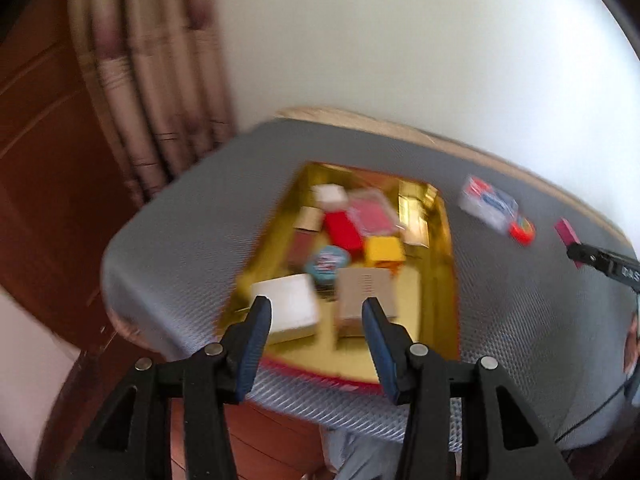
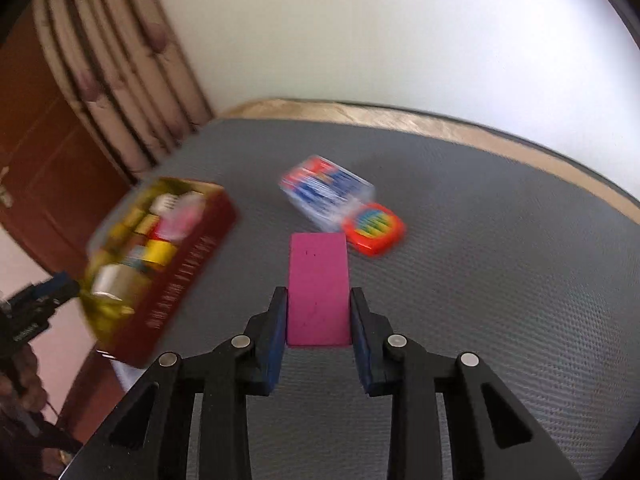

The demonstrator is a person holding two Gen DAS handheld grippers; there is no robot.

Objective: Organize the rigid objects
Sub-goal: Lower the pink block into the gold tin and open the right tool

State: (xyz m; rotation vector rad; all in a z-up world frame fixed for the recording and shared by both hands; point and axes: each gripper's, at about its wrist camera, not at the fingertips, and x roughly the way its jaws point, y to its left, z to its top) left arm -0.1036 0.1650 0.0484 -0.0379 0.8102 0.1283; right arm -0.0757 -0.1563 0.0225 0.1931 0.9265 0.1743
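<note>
R claw (image 2: 319, 304) grips pink block (image 2: 318, 288) | long axis fwd, prob. lifted

A striped curtain (image 1: 140, 92) in beige and brown folds is seen hanging at the left, beside a plain white wall (image 1: 400, 40). Dark reddish-brown wood panelling (image 1: 36, 152) (possibly a door; it cannot be told) is seen left of the curtain. The counter (image 2: 480, 280) is covered by a grey textured mat, and a tan edge (image 2: 360, 114) is shown along its far side. Reddish wood flooring (image 1: 272, 436) is glimpsed below the counter's near edge.
</note>
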